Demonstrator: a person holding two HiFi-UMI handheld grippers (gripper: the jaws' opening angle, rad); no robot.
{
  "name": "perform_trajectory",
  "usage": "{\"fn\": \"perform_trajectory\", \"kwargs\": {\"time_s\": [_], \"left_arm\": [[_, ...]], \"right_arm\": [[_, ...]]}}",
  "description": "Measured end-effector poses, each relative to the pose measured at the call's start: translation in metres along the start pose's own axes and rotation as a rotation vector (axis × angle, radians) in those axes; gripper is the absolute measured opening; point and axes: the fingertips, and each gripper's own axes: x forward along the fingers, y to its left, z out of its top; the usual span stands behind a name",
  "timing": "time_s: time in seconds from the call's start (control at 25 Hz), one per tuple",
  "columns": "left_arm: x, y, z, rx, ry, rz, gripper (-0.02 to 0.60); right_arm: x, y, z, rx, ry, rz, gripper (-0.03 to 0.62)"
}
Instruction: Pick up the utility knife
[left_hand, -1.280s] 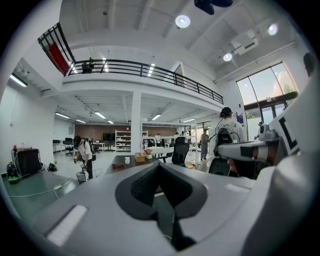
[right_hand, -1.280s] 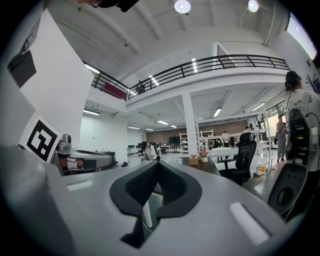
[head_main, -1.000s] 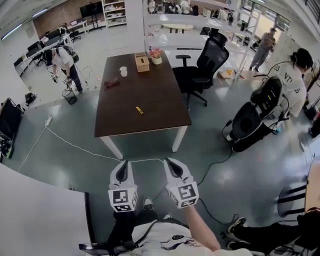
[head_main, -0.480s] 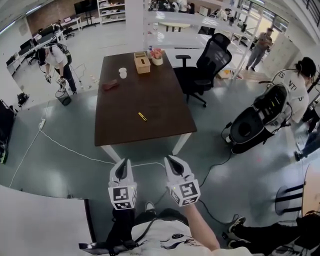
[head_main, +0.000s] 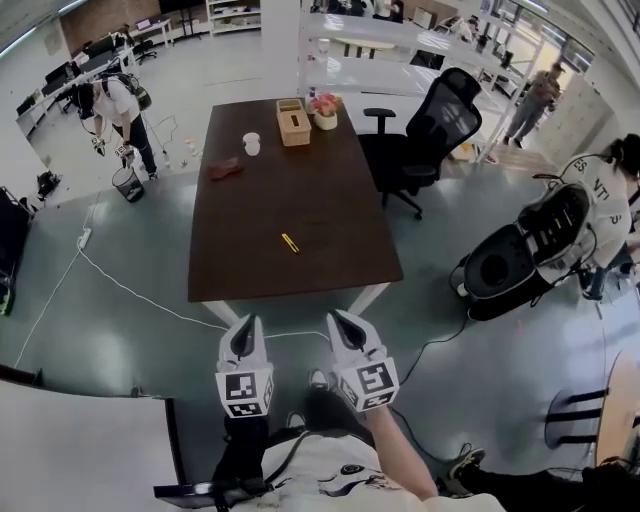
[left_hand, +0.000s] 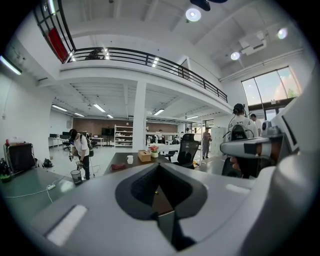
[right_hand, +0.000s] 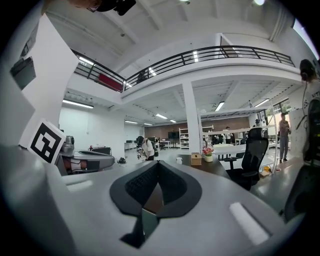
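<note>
The grey floor (head_main: 120, 250) spreads under and ahead of both tools, with a white cable (head_main: 130, 285) trailing across it off to the left of the left tool. A long dark brown surface (head_main: 330, 215) stands well ahead of the tool tips, its near edge facing them. A black office chair (head_main: 430, 130) sits at the surface's right side, ahead and to the right of the right tool. The left tool (head_main: 245, 326) and the right tool (head_main: 340, 320) hover side by side over the floor, short of the surface and apart from each other. Each is clenched, its tips meeting with nothing held between them. At the far end of the surface, farthest from the tools, stand a wooden box (head_main: 293, 122), a small flower pot (head_main: 325, 112) just beside it and a white cup (head_main: 251, 144). The utility knife (head_main: 290, 243), small and yellow, lies alone on the near half of the surface, ahead of the gap between the two tools and well apart from both.
</note>
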Motion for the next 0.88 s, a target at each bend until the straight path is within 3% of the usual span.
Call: {"fn": "perform_trajectory", "kwargs": {"time_s": [0.2,0.44,0.88], "left_arm": [[0.05,0.017,0.019,0.016,-0.021,0.051,-0.003],[0.094,0.015,0.044,0.019,-0.033,0.057,-0.003],[0.137,0.036,0.03,-0.011,0.036,0.075,-0.003]], "right_arm": [[0.047,-0.028,0.014,-0.017,-0.031,0.053,0.0],[0.079,-0.055,0.033,-0.013,-0.039,0.087,0.001],[0.13,-0.079,0.021,0.031,0.006,0.102,0.0]]}}
